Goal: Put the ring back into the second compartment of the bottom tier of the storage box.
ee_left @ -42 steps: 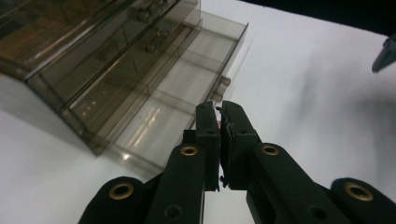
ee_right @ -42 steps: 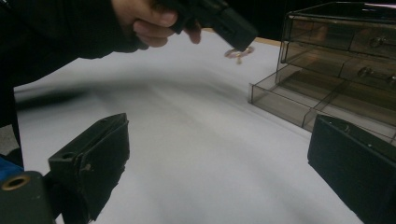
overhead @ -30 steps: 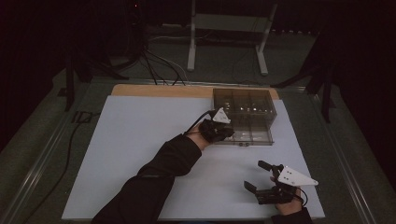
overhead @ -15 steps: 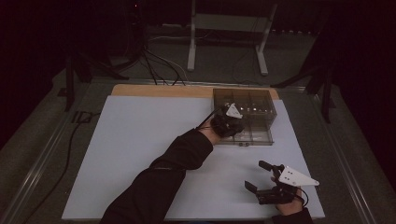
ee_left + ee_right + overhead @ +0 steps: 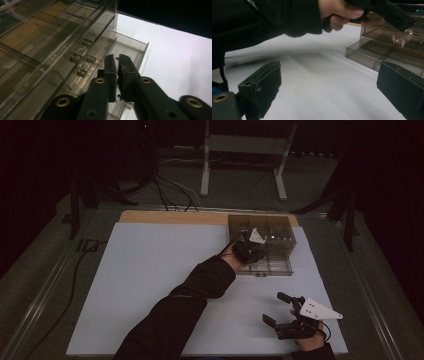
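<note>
**Clear-plastic drawer box worked at its front by the left gripper**

White board (image 5: 150,270) covers the table, and a dark sleeve (image 5: 190,295) is stretched over it from 6 o'clock towards 1 o'clock. At its end the left gripper (image 5: 117,60) is held against the front of the drawer box (image 5: 270,227). Its jaws stand only a sliver apart and have just been opening. Nothing can be made out between them. In the left gripper view, small knobs (image 5: 81,73) are seen on the drawer fronts just beside the jaw tips, but are not touched.

The box is placed at about 1 o'clock on the board, near the far edge. Its long axis is laid from 9 to 3 o'clock and its fronts are pointed at 6 o'clock, towards the person. One low drawer (image 5: 272,268) is drawn part-way out along the 12-to-6 line.

The step in hand is judged to be the handling of that drawer, with a grip being loosened at the front. For the next move the jaws would have to be widened further and lined up squarely on a knob or the drawer's lip. The box might otherwise be pushed along the board.

At 5 o'clock the right gripper (image 5: 275,307) is rested low on the board, its jaws spread wide with nothing held.
</note>
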Tool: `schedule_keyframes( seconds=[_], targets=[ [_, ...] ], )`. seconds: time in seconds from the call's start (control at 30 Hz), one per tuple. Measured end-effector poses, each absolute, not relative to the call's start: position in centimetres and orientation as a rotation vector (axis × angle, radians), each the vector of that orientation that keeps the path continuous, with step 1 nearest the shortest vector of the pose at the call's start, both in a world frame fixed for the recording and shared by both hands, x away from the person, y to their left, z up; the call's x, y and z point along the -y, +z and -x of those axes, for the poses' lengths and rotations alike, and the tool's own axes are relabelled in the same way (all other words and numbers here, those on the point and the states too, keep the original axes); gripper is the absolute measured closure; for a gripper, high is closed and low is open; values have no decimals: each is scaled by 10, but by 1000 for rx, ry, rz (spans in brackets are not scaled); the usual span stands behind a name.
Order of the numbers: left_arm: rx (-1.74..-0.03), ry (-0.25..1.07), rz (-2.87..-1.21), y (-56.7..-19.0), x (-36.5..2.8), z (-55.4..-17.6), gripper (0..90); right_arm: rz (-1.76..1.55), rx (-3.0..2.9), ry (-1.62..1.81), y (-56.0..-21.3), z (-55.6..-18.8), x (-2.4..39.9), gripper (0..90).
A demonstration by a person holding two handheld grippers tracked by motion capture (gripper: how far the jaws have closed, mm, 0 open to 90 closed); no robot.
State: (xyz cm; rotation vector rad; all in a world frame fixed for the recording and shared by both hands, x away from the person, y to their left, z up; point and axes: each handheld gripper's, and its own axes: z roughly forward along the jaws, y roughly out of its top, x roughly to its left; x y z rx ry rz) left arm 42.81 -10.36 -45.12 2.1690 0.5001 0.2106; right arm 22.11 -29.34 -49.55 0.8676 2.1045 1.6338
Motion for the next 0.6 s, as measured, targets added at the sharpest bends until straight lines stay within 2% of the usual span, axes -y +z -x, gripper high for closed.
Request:
schedule_keyframes(
  seconds=[0.1,0.13,0.37,0.6],
  targets=[
    [-491,194,-2141,-447,103,-425,627,-864,-2105,1637,-495,-221,293,53],
    [-491,194,-2141,-447,103,-425,602,-864,-2105,1637,-495,-221,293,53],
    [-492,184,-2134,-442,96,-415,503,-863,-2112,1628,-496,-221,293,54],
    [-482,167,-2128,-436,82,-407,464,-867,-2114,1622,-496,-221,292,54]
  ],
)
